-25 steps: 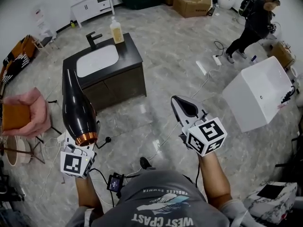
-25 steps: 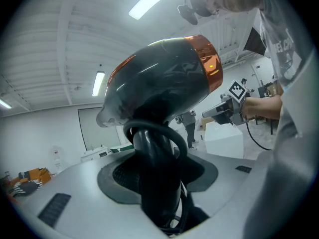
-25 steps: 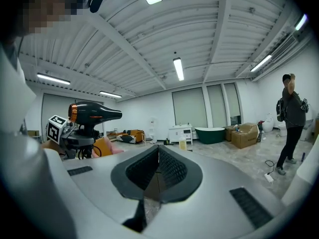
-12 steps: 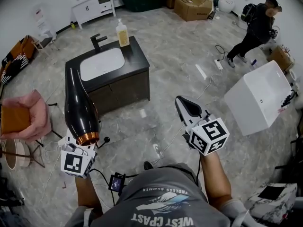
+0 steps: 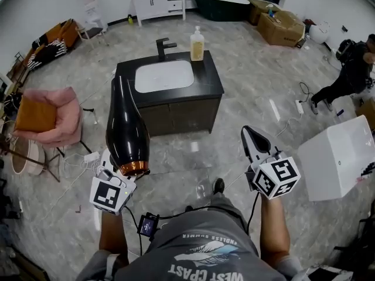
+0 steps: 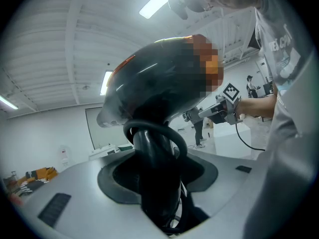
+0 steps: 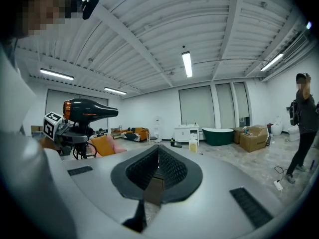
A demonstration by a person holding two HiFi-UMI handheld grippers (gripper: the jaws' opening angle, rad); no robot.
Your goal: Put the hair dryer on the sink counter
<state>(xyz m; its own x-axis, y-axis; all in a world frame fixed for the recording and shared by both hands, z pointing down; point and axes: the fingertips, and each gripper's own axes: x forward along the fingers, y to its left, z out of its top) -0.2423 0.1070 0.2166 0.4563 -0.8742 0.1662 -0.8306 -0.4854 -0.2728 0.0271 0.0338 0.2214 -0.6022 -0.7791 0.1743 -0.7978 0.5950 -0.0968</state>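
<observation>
Head view: left tongs (image 5: 119,173) clamped on the handle of the black hair dryer (image 5: 125,127), held in the air short of the sink table (image 5: 214,84), nozzle pointing toward it; right tongs (image 5: 252,136) closed together, holding nothing.

Our right gripper (image 7: 158,159) has its jaws pressed together, with nothing between them. Off to our left, the left gripper (image 7: 76,129) holds the hair dryer (image 7: 92,109) by its handle, nozzle pointing toward the middle. Beyond the jaws stands a soap bottle (image 7: 193,144), and a person (image 7: 301,128) stands far right.
</observation>
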